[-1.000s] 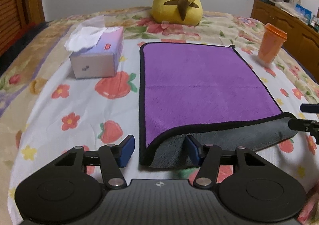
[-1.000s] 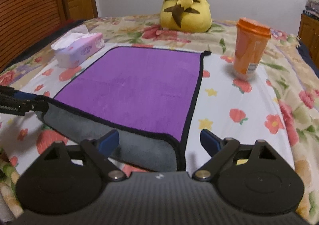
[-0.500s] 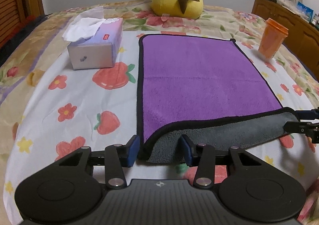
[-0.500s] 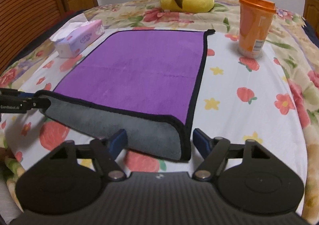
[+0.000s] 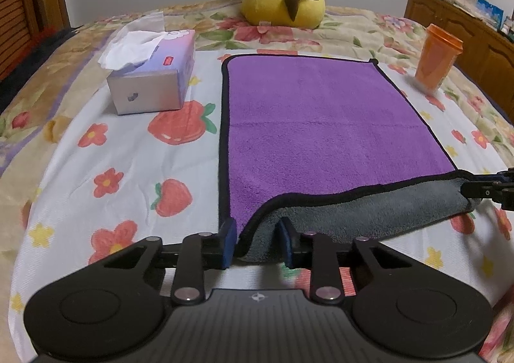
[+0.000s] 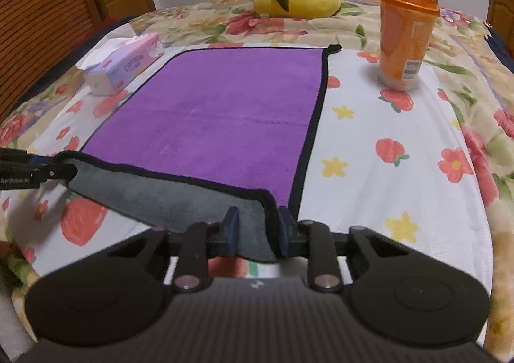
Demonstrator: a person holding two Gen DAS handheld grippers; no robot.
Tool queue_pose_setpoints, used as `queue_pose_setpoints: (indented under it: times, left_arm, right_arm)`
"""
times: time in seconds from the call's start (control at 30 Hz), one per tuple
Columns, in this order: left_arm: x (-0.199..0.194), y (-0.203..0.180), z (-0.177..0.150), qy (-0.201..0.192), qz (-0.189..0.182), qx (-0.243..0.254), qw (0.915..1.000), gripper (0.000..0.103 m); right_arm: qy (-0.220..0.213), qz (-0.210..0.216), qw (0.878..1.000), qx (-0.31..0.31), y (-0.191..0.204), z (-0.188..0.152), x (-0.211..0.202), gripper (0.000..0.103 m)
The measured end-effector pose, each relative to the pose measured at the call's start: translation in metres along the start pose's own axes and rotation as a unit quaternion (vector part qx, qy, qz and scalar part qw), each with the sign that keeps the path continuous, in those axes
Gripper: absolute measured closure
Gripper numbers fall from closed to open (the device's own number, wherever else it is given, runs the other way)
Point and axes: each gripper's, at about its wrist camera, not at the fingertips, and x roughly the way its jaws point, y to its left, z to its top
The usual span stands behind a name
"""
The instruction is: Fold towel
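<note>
Towel [image 5: 334, 125] corners sit between both closing hand-held grippers, left [image 5: 257, 242], right [image 6: 257, 233]; only right view shows cup barcode [image 6: 412, 67].

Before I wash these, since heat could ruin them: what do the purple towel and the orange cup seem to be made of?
Towel: looks like plush microfibre, matte and fuzzy, purple on top, grey underneath, with black stitched edging. Cup: probably plastic, smooth and slightly translucent orange, with a matching lid and a printed barcode label. Neither is certain from looks alone.

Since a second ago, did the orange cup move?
No. The orange cup sits beside the same strawberry print, right of the towel.
</note>
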Motion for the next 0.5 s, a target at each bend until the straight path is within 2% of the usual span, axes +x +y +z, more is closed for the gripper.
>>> queue_pose_setpoints:
  times: [0.03,0.07,0.1,0.23,0.5]
  left_arm:
    - [-0.001,0.000,0.000,-0.001,0.000,0.000,1.0000,0.079]
    - [-0.002,0.000,0.000,-0.003,-0.001,0.001,1.0000,0.083]
    - [-0.002,-0.001,0.000,-0.004,-0.003,0.002,1.0000,0.085]
    - [-0.005,-0.004,0.000,-0.011,-0.006,0.012,0.9999,0.092]
    - [-0.019,-0.007,0.005,-0.037,-0.010,0.014,0.9992,0.094]
  right_arm:
    - [0.001,0.004,1.000,-0.001,0.000,0.000,0.000,0.083]
    - [0.001,0.006,1.000,-0.002,0.000,0.000,0.000,0.093]
    - [0.002,0.004,1.000,-0.002,0.000,0.000,0.000,0.097]
    - [-0.001,-0.001,1.000,-0.005,0.000,0.001,-0.001,0.098]
    - [-0.023,0.001,1.000,-0.003,-0.002,0.004,-0.007,0.099]
